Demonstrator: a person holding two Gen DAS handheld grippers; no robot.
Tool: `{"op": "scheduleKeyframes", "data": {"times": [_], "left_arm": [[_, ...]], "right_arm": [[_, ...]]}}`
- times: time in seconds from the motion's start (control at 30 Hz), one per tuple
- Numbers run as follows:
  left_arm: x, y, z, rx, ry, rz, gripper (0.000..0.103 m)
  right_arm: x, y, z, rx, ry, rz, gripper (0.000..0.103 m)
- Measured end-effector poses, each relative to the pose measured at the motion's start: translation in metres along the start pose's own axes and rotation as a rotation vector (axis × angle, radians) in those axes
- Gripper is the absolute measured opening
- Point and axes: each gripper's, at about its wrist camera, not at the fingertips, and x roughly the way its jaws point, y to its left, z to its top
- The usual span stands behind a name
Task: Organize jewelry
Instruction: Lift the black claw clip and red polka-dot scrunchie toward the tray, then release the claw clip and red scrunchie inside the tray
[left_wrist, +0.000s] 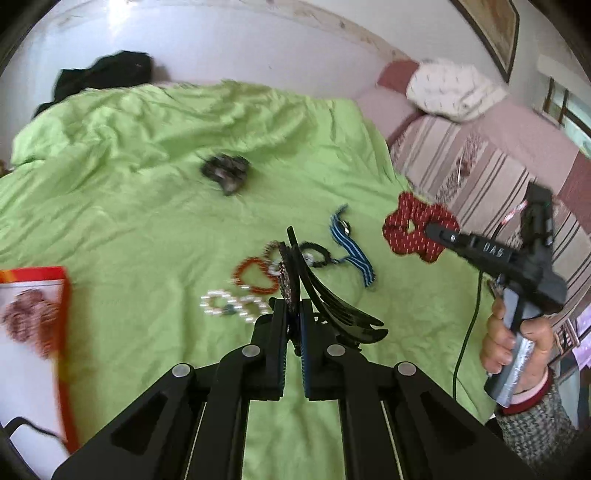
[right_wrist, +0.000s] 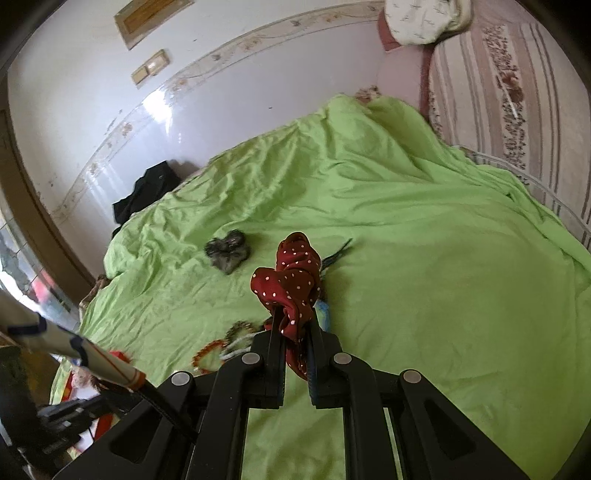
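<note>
My left gripper (left_wrist: 293, 314) is shut on a black hair comb (left_wrist: 332, 299) with curved teeth and a beaded strip, held up over the green bedsheet (left_wrist: 147, 221). At the right, a hand holds my right gripper (left_wrist: 430, 232), which is shut on a red white-dotted scrunchie (left_wrist: 406, 225). In the right wrist view the scrunchie (right_wrist: 291, 280) bunches between the fingers of that gripper (right_wrist: 295, 332). On the sheet below lie a red bead bracelet (left_wrist: 255, 277), a white pearl bracelet (left_wrist: 232, 308), a black bracelet (left_wrist: 314, 253) and a blue striped band (left_wrist: 352, 251).
A dark grey scrunchie (left_wrist: 227, 173) lies farther back on the sheet. A white box with a red-orange border (left_wrist: 33, 332) sits at the left edge. Black clothing (left_wrist: 103, 74) lies by the wall. A striped cover (left_wrist: 480, 166) and a pillow (left_wrist: 450, 88) are at the right.
</note>
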Motion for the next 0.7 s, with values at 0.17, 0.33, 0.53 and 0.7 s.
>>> {"op": "scheduleKeyframes", "data": {"times": [0.17,0.33,0.53,0.7], "left_arm": [[-0.054,0.049,-0.012,-0.066,-0.063,0.081,0.006],[-0.101,0.111,-0.027,-0.151,-0.104,0.224,0.006],[-0.138,0.192,-0.045,-0.290,-0.106,0.359,0.006],[-0.159,0.237,-0.064,-0.392,-0.112,0.456,0.006]], "right_arm": [[0.000,0.035,-0.016,-0.055,0.026,0.053,0.010],[0.010,0.081,-0.042,-0.121,0.086,0.101,0.010],[0.022,0.138,-0.076,-0.146,0.190,0.215,0.010],[0.036,0.206,-0.101,-0.208,0.293,0.333,0.010]]}}
